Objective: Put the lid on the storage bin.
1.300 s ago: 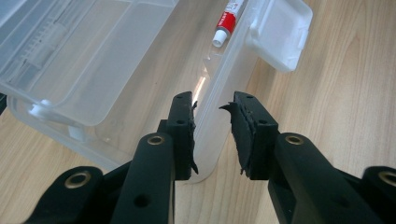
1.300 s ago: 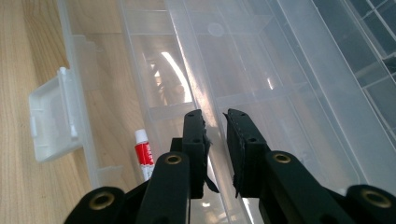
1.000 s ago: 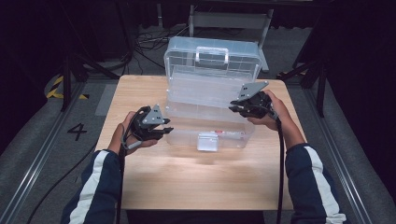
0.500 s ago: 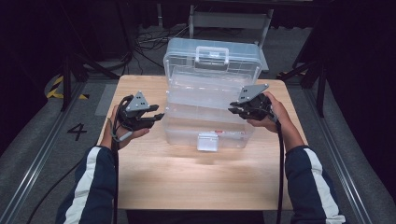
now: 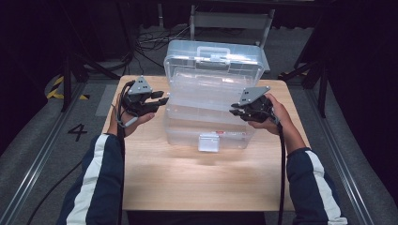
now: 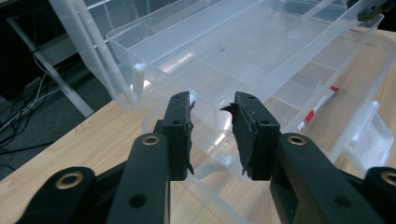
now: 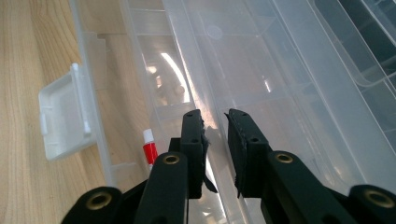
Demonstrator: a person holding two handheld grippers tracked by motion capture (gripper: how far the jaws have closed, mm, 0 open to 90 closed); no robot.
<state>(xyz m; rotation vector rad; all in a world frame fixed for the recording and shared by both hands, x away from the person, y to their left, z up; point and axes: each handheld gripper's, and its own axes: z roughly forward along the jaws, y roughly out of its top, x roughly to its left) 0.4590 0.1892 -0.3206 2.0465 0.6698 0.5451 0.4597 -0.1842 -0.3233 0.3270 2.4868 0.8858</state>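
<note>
Right gripper seemingly pinches tray rim

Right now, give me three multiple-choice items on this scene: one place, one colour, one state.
1. Where is the clear box's white latch?
A. on the front wall, facing the person
B. on the lid's top
C. lying loose at the table's left edge
2. What colour is the stripe on the dark sleeves?
A. red
B. white
C. yellow
3. How is the lid?
A. shut
B. open, standing up at the back
C. taken off, flat on the table

A: the latch hangs on the front of the box.
B: the stripe is white.
B: the lid stands up behind the box.
</note>
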